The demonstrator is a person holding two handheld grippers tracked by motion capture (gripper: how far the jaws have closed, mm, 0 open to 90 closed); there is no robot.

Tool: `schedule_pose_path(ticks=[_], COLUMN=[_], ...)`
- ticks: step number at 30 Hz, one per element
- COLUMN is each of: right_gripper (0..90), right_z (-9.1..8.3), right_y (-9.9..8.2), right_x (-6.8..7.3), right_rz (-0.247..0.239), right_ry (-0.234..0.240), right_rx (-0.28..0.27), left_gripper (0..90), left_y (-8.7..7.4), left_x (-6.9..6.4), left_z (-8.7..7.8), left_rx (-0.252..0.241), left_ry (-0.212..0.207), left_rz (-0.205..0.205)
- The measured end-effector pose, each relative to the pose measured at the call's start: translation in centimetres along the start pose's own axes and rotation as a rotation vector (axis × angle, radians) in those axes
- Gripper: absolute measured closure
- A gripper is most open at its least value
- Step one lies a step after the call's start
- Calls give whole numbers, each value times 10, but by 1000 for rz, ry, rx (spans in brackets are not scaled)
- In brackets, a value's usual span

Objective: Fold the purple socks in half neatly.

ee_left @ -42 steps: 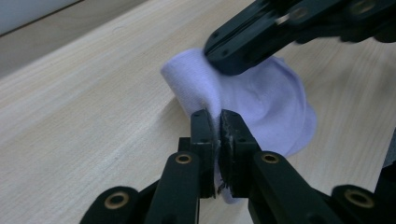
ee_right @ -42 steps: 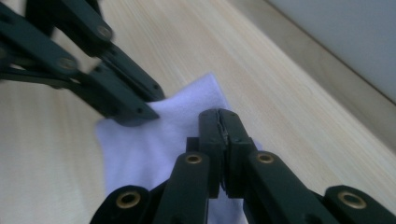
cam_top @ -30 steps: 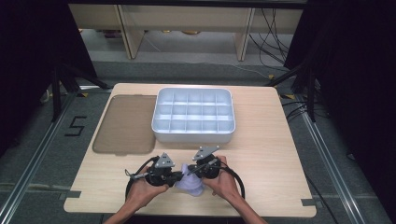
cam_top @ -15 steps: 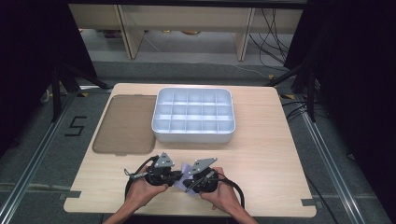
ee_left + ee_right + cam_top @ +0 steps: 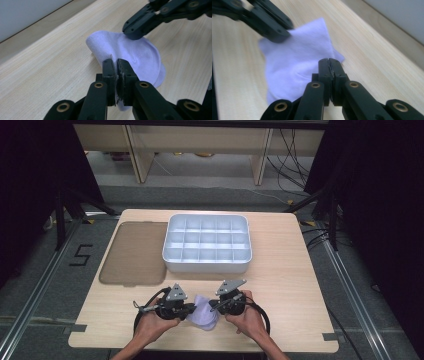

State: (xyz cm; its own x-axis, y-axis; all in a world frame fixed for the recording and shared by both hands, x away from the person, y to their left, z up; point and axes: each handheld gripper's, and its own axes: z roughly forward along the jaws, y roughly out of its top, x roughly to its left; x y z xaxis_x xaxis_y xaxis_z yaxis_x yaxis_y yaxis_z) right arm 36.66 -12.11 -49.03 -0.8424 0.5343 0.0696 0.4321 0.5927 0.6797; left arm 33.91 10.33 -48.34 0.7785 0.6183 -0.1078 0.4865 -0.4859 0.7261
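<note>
The left hand-held gripper (image 5: 116, 65) has its jaws pressed together on an edge of the small pale lilac cloth (image 5: 136, 56), and the right hand-held gripper (image 5: 329, 65) pinches the cloth's opposite edge the same way. Between them the cloth (image 5: 202, 311) sits bunched at the near edge of the light wooden surface (image 5: 285, 285), partly lifted, one corner still lying flat.

By my reading the work is early: both grips are taken, but the cloth is neither spread nor folded, and nothing lies in the white plastic tray with many small compartments (image 5: 207, 244) farther back. The brown translucent flat lid (image 5: 134, 252) lies just beside it, to the left.

Compared with a second ago, the right hand has shifted slightly outward, drawing the cloth a little wider, while the left hand has kept its place.
</note>
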Motion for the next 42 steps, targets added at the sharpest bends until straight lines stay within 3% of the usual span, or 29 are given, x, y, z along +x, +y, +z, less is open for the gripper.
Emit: schedule_pose_path(ticks=[2,3,4,7,10,14,15,17,21,29,31,32,34,39,42], right_gripper=[895,896,896,896,897,896,896,896,892,890,888,889,888,889,889], right_z=[6,7,9,8,10,10,9,9,3,-13,-15,-15,-14,-9,-14], right_y=[-1,-1,-1,-1,-2,-2,-3,-4,-6,-8,-11,-12,-14,-17,-15], right_x=[-3,-3,-4,-6,-6,-6,-5,-7,-13,-26,-26,-26,-28,-28,-31], right_rz=[4,3,15,7,21,28,55,53,90,117,123,133,116,128,129], right_ry=[9,1,9,11,12,21,20,29,62,46,54,58,58,69,61], right_rx=[13,12,8,17,3,1,7,-4,0,-38,-27,-22,-16,27,7], left_gripper=[846,846,846,846,845,845,844,844,844,843,843,842,841,834,833], left_y=[1,3,5,9,15,18,19,20,21,23,23,24,24,25,25], left_x=[-2,-1,-4,-8,-17,-24,-26,-31,-36,-43,-44,-43,-45,-47,-49], left_z=[1,0,0,0,1,4,5,9,19,31,33,33,35,42,44], left_rx=[0,6,2,-9,-16,-8,-4,-3,18,40,38,37,45,55,62], left_ry=[7,4,16,6,-2,-10,-12,-14,-36,-44,-46,-43,-45,-43,-41], left_rz=[5,35,37,43,85,109,114,115,164,182,175,197,183,219,204])
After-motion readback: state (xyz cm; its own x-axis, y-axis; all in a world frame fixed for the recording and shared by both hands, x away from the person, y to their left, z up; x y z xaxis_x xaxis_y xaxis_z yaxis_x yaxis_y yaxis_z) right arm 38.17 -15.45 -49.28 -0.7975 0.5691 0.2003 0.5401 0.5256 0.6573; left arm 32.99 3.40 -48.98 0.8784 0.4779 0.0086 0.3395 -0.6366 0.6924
